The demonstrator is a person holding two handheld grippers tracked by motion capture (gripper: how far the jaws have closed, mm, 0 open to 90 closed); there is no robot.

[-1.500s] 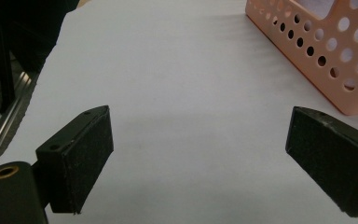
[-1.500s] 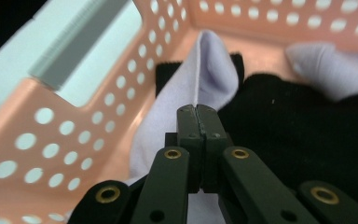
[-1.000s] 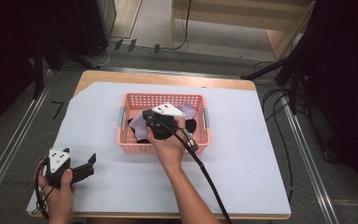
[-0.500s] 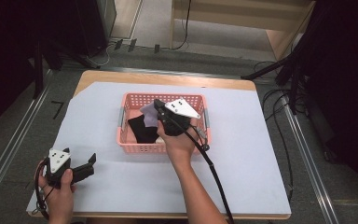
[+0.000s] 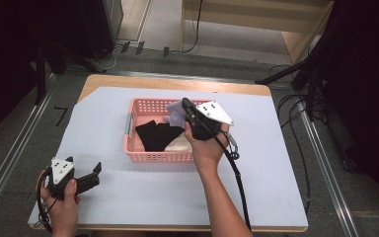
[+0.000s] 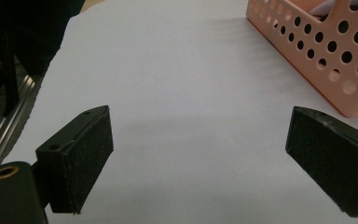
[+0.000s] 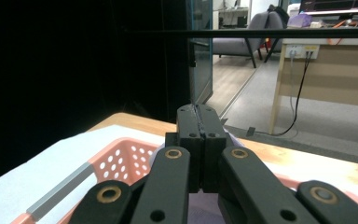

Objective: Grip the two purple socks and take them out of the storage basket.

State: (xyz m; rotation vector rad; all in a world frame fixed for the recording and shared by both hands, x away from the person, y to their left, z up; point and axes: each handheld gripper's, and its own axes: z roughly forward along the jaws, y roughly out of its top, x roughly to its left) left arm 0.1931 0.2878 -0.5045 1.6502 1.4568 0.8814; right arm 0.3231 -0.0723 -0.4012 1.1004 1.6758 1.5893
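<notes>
While the right gripper pinches a pale lilac cloth above the pink perforated plastic basket, the high view shows black and cream cloths inside it and bare white table cover all round. From the left gripper view, the left gripper stands spread over clear cover beside the basket's wall. Seen in the right gripper view, jaws are pressed together, lilac fabric beneath.

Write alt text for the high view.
A person's right claw, shut on a pale lilac cloth, lifts it over a pink basket holding black and cream clothes on a white-covered table. The left claw rests open near the table's front left.
</notes>
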